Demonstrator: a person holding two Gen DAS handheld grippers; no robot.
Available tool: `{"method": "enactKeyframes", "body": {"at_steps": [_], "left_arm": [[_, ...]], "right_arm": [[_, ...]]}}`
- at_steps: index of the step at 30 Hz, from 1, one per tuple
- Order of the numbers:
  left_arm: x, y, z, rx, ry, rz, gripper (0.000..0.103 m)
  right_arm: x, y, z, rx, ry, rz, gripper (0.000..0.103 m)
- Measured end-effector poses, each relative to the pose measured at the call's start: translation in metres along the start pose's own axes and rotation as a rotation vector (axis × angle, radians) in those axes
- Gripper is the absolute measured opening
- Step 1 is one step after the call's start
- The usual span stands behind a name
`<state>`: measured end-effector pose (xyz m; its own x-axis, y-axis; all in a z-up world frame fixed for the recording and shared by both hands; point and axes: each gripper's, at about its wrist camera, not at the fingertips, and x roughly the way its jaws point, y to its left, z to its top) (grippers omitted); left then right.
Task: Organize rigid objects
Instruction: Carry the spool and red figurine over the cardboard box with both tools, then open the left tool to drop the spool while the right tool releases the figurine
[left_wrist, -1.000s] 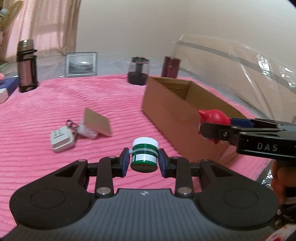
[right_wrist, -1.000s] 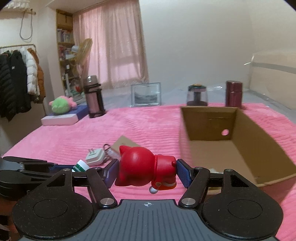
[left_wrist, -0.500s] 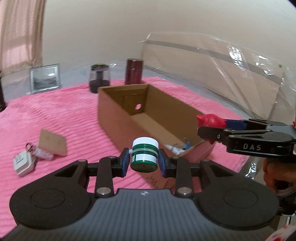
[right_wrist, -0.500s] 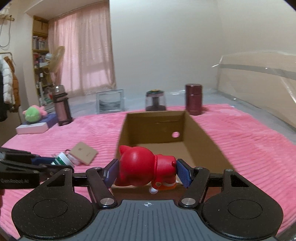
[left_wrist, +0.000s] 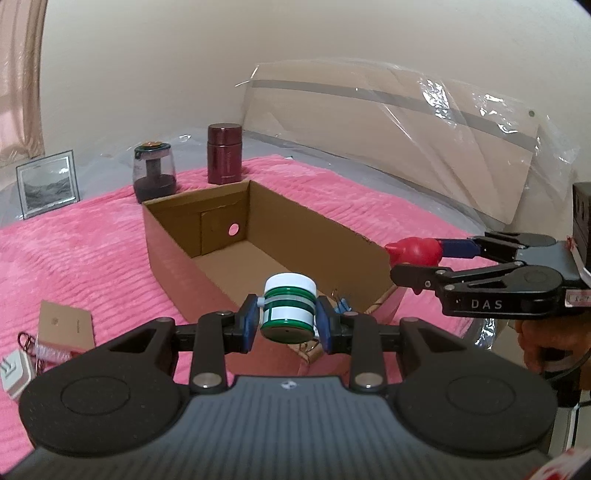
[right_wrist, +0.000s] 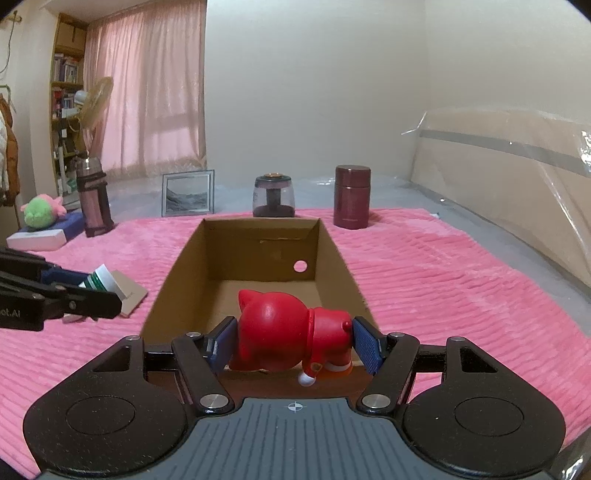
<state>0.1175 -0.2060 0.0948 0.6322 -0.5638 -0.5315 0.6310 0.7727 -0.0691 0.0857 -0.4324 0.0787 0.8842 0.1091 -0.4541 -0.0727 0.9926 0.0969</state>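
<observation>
- over the near end of the open cardboard box, the left gripper is clamped on a green-and-white jar.
- beside it, the right gripper pinches a red cat figurine at the box's near rim.
- the box sits on a pink blanket; a small brown card lies to its left.

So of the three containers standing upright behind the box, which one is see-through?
The squat jar in the middle, straight behind the cardboard box: its dark insides show through. The maroon canister and the tall flask are opaque.
</observation>
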Motion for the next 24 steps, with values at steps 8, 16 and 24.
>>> {"method": "enactKeyframes", "body": {"at_steps": [8,16,24], "left_arm": [[0.019,-0.009,0.018,0.084,0.016,-0.020,0.028],[0.059,-0.001,0.047,0.219,0.086,-0.047,0.028],[0.117,0.025,0.073,0.349,0.197,-0.059,0.028]], "right_arm": [[0.015,-0.016,0.012,-0.032,0.043,0.052,0.064],[0.051,-0.033,0.046,-0.174,0.130,0.153,0.064],[0.110,-0.027,0.063,-0.426,0.238,0.264,0.064]]}}
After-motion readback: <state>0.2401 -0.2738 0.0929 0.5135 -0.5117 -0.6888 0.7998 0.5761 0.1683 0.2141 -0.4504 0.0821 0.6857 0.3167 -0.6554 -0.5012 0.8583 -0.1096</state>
